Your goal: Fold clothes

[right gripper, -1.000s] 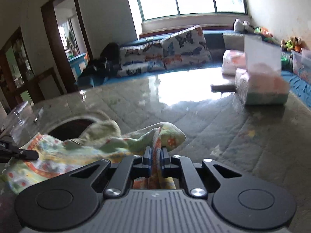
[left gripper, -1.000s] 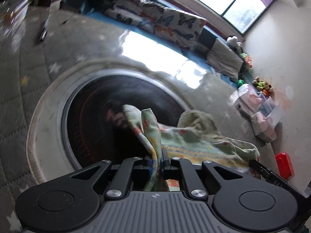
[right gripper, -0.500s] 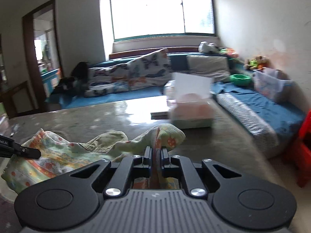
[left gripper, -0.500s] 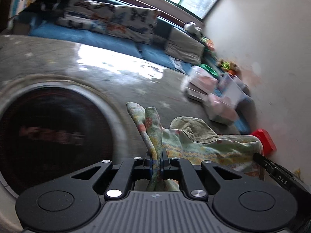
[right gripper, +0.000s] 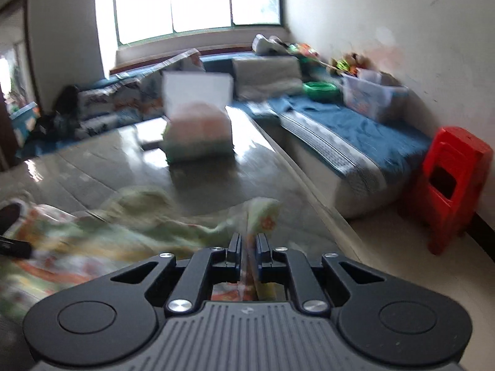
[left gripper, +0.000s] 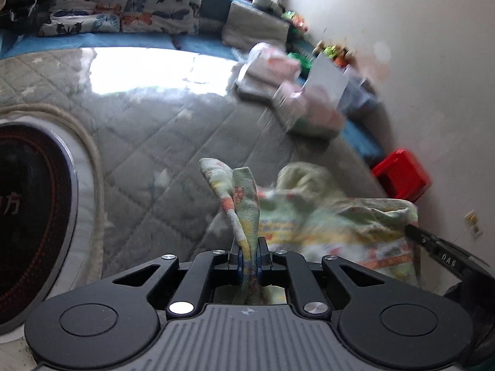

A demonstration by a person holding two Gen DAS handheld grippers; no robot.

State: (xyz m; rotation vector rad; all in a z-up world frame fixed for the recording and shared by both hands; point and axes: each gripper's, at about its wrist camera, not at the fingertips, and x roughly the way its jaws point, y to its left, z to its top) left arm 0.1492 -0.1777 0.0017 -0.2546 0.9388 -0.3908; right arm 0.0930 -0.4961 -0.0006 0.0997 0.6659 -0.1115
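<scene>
A pale green and yellow printed garment (left gripper: 328, 219) hangs between my two grippers above a grey quilted table (left gripper: 173, 142). My left gripper (left gripper: 249, 255) is shut on one bunched edge of it. My right gripper (right gripper: 247, 249) is shut on another edge of the same garment (right gripper: 102, 225), which trails blurred to the left. The right gripper's tip (left gripper: 433, 242) shows at the right of the left wrist view, and the left gripper's tip (right gripper: 14, 245) at the left edge of the right wrist view.
A round dark inset with a white rim (left gripper: 37, 204) lies at the table's left. Stacked folded items and a white box (right gripper: 198, 123) sit at the far end. A blue-covered bench (right gripper: 355, 136) and a red stool (right gripper: 451, 185) stand to the right.
Both grippers have swung to the right with the garment still held. The round inset has slid to the left edge of the left wrist view, and the red stool has come into the right wrist view.
</scene>
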